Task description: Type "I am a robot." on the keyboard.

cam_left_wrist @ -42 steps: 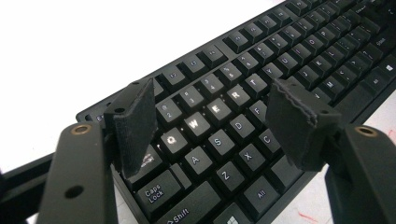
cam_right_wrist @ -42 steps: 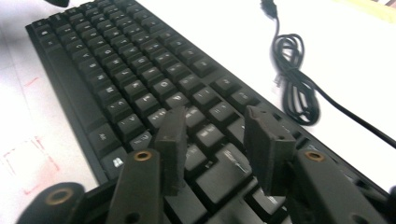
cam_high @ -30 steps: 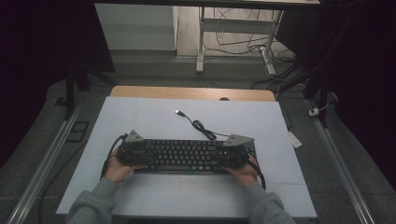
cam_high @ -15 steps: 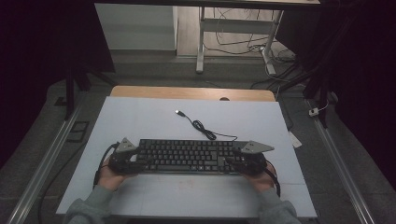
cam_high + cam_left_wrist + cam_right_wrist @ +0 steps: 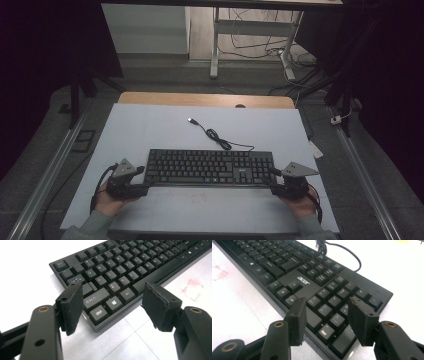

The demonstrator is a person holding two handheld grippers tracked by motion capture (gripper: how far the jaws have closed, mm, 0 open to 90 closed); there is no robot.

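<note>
Keyboard: my black keyboard [image 5: 210, 167] lies flat across the near half of the white tabletop [image 5: 150, 125], its cable [image 5: 215, 135] trailing away behind it.
Left hand-held gripper [image 5: 112, 302]: jaws spread apart at the keyboard's left end, gripping nothing.
Right hand-held gripper [image 5: 327, 315]: jaws just opened wider, straddling the number-pad corner without pressing it.

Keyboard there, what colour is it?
The keyboard is black with white key legends, clearest in the left gripper view.
</note>
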